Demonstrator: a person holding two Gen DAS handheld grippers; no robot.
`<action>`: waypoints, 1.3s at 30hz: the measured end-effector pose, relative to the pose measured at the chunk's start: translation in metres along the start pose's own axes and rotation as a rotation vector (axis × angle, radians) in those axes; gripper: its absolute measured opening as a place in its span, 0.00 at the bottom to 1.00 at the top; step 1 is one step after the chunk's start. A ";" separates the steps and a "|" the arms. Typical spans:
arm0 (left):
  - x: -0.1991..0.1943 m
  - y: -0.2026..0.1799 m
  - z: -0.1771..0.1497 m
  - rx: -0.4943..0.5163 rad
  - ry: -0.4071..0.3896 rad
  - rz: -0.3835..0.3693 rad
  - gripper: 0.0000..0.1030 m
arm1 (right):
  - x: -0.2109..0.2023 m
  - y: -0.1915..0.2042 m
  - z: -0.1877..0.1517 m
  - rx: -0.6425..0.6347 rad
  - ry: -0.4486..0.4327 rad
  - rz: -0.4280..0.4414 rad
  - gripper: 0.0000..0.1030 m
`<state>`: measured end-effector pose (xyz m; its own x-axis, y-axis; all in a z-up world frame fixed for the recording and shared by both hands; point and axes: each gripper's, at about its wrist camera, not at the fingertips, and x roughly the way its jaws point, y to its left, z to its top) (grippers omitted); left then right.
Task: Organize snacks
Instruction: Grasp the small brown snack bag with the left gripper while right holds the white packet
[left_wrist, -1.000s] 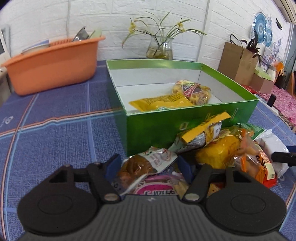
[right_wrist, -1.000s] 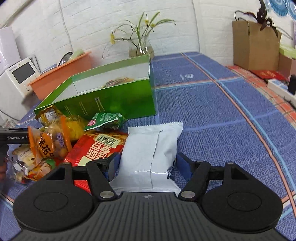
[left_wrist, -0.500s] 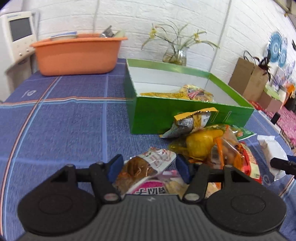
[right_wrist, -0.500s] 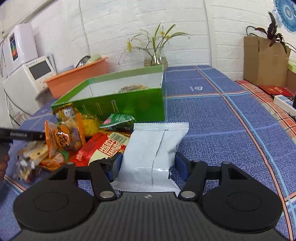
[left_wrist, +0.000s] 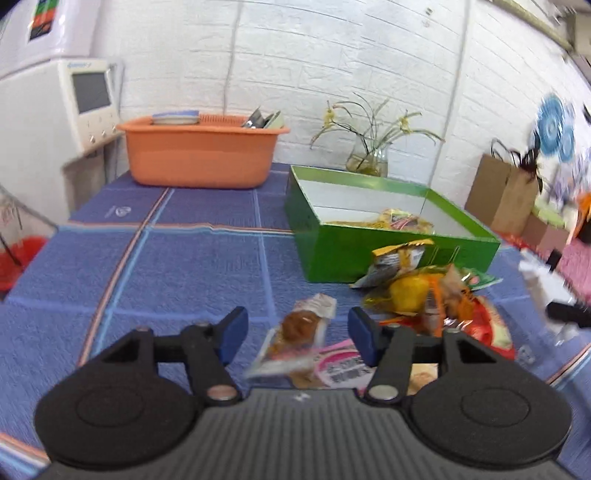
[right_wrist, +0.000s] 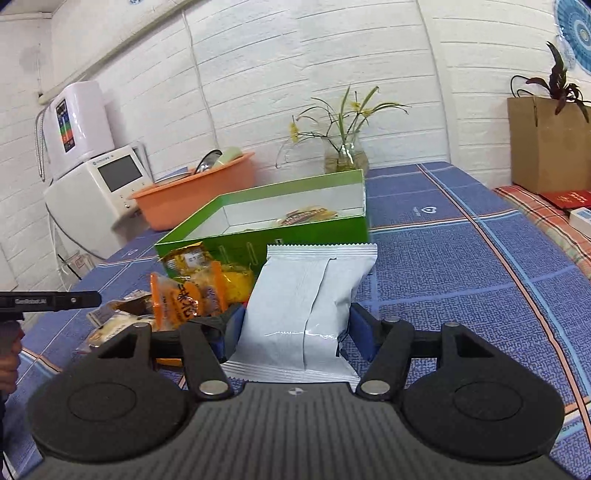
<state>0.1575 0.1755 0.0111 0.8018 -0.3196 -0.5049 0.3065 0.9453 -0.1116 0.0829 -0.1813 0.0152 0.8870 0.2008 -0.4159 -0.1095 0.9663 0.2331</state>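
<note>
Right up close, the right tongs (right_wrist: 295, 328) are pinching a pale silver-white foil snack pouch (right_wrist: 306, 299) across its middle, both blue pads pressing its sides, the pouch standing up off the blue patterned bench (right_wrist: 461, 266). Over on the other side, the left tongs (left_wrist: 297, 328) are standing spread around a small clear-wrapped brown pastry packet (left_wrist: 299, 334); the jaws have just been closing, yet neither pad is touching the wrapper, and the packet is looking loose between them, blurred.

Just beyond, a heap of orange, yellow and red snack packets (left_wrist: 424, 299) is lying against the near wall of the open green cardboard box (right_wrist: 258, 236), which is already holding a couple of yellow packets inside.

The risks from here: the slick pouch is puffed with air, so a squeeze may be letting it squirt out sideways, or crushing what is inside. The pastry packet is sitting off to one side of the gap, so closing could pinch only a flap and drop it short of the box.
</note>
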 end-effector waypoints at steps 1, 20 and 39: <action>0.002 0.001 0.003 0.038 -0.002 0.024 0.59 | -0.001 -0.001 0.000 0.005 -0.004 0.000 0.97; 0.075 0.009 0.008 0.205 0.237 -0.210 0.75 | 0.005 -0.020 -0.005 0.168 0.039 0.022 0.97; 0.045 -0.020 0.006 0.191 0.197 -0.023 0.45 | -0.005 -0.011 -0.004 0.121 -0.016 0.050 0.97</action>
<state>0.1903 0.1413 -0.0044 0.6838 -0.3045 -0.6631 0.4296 0.9026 0.0286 0.0775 -0.1925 0.0114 0.8891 0.2444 -0.3871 -0.0995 0.9285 0.3577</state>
